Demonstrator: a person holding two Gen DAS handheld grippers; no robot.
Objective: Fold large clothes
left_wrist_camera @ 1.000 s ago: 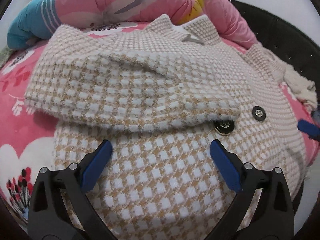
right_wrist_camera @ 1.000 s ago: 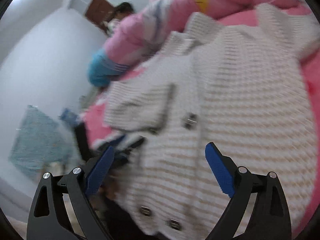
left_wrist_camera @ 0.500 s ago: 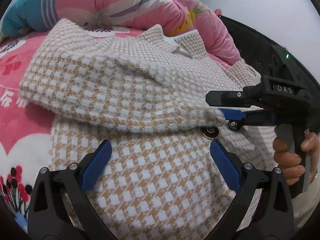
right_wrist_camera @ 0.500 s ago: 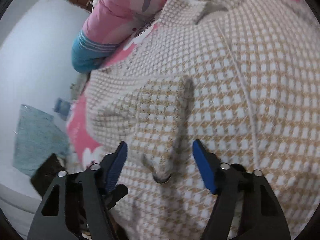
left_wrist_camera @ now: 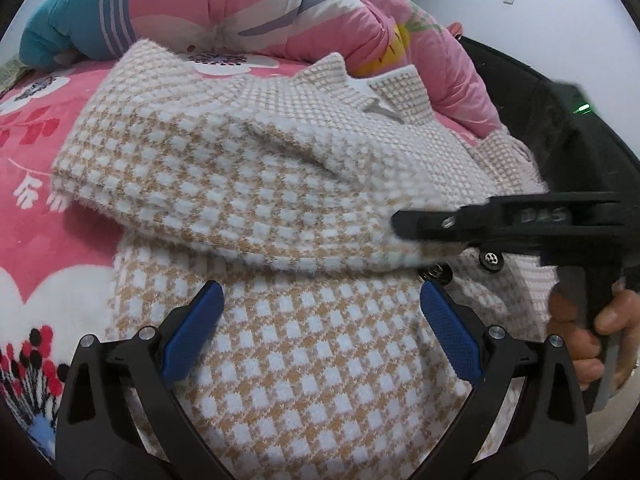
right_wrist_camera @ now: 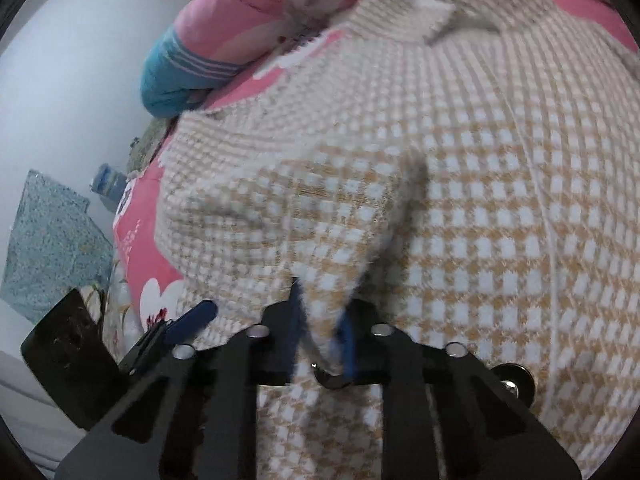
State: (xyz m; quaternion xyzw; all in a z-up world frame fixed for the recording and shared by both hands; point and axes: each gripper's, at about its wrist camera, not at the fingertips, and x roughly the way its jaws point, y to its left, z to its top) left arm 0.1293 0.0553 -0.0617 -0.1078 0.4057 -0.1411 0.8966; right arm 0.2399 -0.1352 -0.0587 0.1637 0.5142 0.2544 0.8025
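Right wrist view: right tongs (right_wrist_camera: 322, 334) just closed, pinching the coat sleeve (right_wrist_camera: 320, 240).

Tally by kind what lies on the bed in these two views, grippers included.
Checked knit coat: 1
Pink floral quilt: 1
Pink floral bedsheet: 1
Grippers: 2, left gripper and right gripper
Total: 5

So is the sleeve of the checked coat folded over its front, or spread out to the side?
Folded over. The sleeve lies across the coat's front, and the right gripper has just closed on its cuff.
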